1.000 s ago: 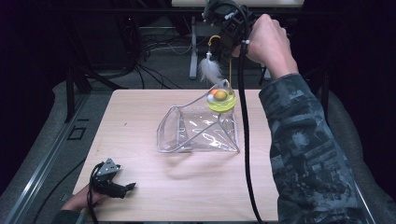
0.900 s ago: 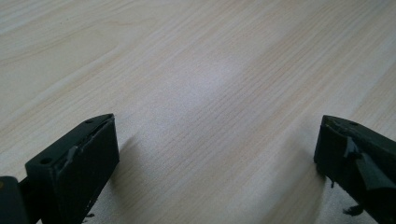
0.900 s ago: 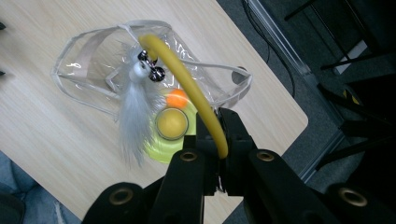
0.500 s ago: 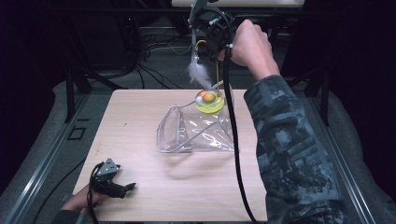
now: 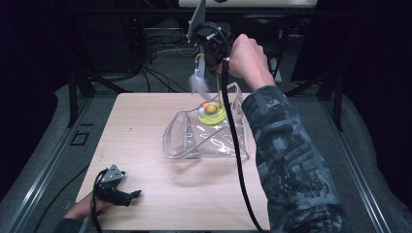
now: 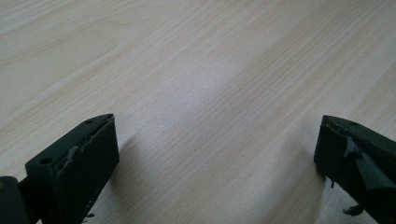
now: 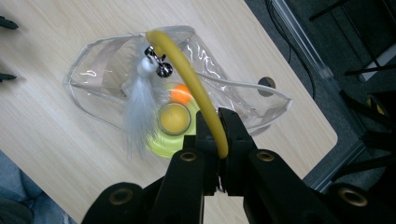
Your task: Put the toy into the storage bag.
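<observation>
A clear plastic pouch (image 5: 206, 143) lies open on the wooden table (image 5: 141, 121), and inside it sits a yellow-green round toy (image 5: 212, 114) with an orange ball. My right gripper (image 5: 208, 65) hangs above the pouch's far end, shut on a yellow rubber wand (image 7: 187, 74). A white feather (image 5: 198, 83) and a small bell (image 7: 159, 65) dangle from the wand's tip over the pouch (image 7: 93, 60) and the toy (image 7: 172, 122). At the table's near left my left gripper (image 5: 127, 195) rests low, open, with bare wood between its fingers (image 6: 79, 163).
The right gripper's black cable (image 5: 238, 160) trails across the pouch toward the near edge. Dark stands and cables crowd the floor behind the table. The table's far right corner (image 7: 322, 135) lies close to the pouch.
The right hand has come left and down with the wand, bringing the feather closer to the pouch's mouth. The left gripper has stayed in place.
</observation>
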